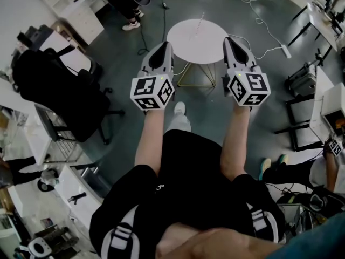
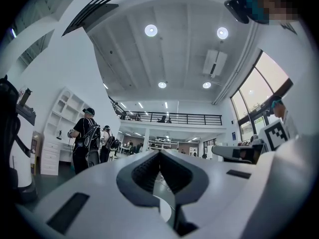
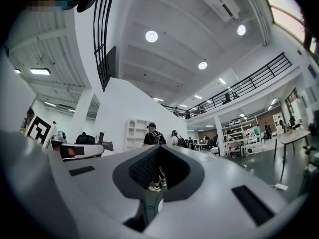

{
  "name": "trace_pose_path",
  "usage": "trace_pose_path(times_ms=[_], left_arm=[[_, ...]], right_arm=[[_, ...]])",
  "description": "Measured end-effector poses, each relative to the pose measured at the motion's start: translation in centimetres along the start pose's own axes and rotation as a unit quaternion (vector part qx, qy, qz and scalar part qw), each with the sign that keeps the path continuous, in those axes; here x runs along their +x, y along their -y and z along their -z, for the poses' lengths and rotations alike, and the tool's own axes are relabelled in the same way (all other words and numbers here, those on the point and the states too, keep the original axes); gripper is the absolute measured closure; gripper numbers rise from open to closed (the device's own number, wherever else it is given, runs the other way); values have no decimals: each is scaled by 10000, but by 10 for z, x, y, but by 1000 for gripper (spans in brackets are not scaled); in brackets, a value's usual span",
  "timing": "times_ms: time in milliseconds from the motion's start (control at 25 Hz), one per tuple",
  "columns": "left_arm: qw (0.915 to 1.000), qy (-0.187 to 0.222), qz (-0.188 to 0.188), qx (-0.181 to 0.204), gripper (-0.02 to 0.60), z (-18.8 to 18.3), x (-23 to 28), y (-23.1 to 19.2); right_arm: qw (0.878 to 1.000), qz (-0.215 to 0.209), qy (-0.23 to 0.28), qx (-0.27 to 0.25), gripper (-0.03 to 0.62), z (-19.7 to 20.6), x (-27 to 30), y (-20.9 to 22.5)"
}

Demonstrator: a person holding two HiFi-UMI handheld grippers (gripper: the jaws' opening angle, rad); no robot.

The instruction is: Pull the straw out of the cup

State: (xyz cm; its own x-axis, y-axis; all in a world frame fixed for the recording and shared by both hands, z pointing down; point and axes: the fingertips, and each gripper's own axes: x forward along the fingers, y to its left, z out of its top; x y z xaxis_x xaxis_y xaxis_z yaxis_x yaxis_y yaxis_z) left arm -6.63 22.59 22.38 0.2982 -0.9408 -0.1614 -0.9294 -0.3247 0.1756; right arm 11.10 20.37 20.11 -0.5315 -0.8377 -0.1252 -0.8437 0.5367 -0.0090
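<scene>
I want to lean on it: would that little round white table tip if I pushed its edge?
Probably. The round white table stands on thin gold wire legs gathered under its middle, so an edge push could tip it. It looks light, so it might also slide on the smooth floor.

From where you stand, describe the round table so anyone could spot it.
On the dark floor, beyond the left gripper and right gripper, stands the round table. Unlike the rectangular desks at the edges, it is a white disc on thin golden wire legs.
</scene>
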Motion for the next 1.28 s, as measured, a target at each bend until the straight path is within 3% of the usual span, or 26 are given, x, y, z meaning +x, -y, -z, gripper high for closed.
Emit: trace_pose_path(times_ms=[240, 600, 1000, 1280], left_arm=[[9999, 62, -121, -43, 572, 16, 12, -29], [9995, -139, -273, -19, 572, 48, 78, -76], [9951, -988, 6, 89, 572, 106, 201, -116], [9857, -1659, 258, 157, 572, 164, 262, -141]], right_arm=[[9999, -92, -24, -92, 579, 19, 25, 2], [9993, -28, 366, -15, 579, 38, 98, 30], [9983, 321, 184, 462, 579, 88, 196, 105], [9954, 759, 17, 587, 579, 149, 248, 143]])
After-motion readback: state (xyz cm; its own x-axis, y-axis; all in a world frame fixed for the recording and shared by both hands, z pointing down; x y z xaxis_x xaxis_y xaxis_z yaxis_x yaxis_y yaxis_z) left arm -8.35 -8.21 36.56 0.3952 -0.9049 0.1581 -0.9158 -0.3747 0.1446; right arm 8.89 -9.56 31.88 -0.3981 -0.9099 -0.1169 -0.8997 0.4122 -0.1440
